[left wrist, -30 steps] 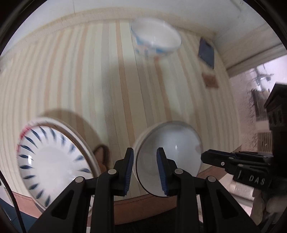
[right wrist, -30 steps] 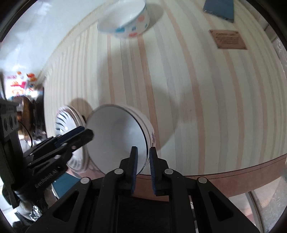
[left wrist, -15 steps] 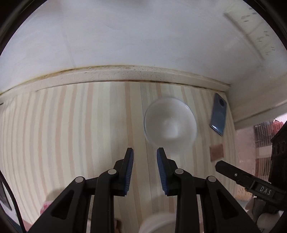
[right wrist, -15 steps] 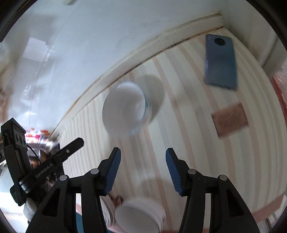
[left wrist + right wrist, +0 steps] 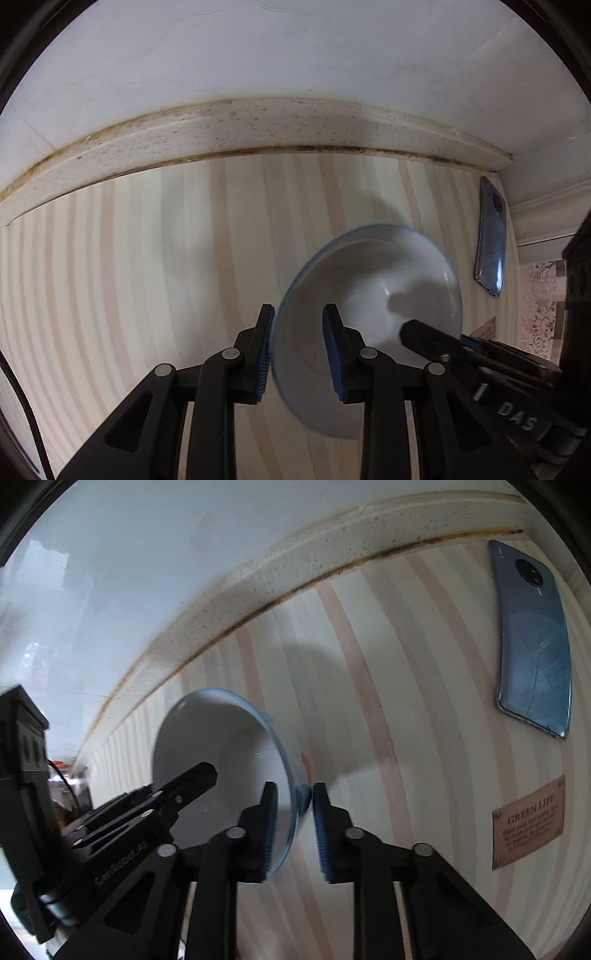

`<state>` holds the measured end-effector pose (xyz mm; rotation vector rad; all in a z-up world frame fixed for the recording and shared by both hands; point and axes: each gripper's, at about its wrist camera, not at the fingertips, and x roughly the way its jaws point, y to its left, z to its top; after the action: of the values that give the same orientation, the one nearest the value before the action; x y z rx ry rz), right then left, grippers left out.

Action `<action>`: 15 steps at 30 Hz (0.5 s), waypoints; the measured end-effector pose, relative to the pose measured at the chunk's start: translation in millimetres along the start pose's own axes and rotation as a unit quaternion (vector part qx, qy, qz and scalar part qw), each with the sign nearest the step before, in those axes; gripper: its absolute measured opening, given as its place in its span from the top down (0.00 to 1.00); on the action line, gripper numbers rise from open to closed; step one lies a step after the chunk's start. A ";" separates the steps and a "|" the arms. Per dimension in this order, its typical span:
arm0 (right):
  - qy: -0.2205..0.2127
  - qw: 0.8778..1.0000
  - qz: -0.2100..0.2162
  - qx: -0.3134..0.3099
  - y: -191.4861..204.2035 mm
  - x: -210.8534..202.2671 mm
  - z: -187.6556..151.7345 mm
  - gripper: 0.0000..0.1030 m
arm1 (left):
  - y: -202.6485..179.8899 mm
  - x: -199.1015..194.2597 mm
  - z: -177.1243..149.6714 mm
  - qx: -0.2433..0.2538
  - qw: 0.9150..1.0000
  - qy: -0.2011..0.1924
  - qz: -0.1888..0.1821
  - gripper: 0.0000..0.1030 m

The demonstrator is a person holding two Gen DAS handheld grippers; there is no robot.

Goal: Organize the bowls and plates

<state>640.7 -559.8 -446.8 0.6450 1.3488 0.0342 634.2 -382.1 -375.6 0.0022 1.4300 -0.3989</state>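
Both grippers, left (image 5: 298, 354) and right (image 5: 293, 830), now straddle bowl (image 5: 373, 291) rim, jaws apart; earlier short of it.

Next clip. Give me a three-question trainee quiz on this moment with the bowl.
1. True or false: the phone lies on the table, apart from the bowl.
2. How many tongs straddle the bowl's rim? A none, B one, C both.
3. Fill in: the card reads "GREEN ____".
Key: 1 true. 2 C: left tongs and right tongs. 3 LIFE.
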 end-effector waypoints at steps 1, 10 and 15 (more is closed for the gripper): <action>-0.002 1.000 -0.001 0.001 0.5 1.6 1.3 0.82 | 0.1 -0.3 0.6 -0.001 1.000 -0.004 0.001 0.77; 0.006 1.000 -0.004 -0.013 11.3 -7.8 -5.4 0.84 | 3.6 -18.5 -9.5 -0.018 1.000 -0.015 0.005 0.77; -0.001 1.000 0.001 -0.026 22.8 -27.0 -20.6 0.84 | -0.6 -47.0 -22.3 -0.014 0.999 -0.028 0.004 0.77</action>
<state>623.0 -542.8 -414.0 0.6027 1.3416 0.0711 608.5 -364.8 -333.7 -0.0259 1.3799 -0.3684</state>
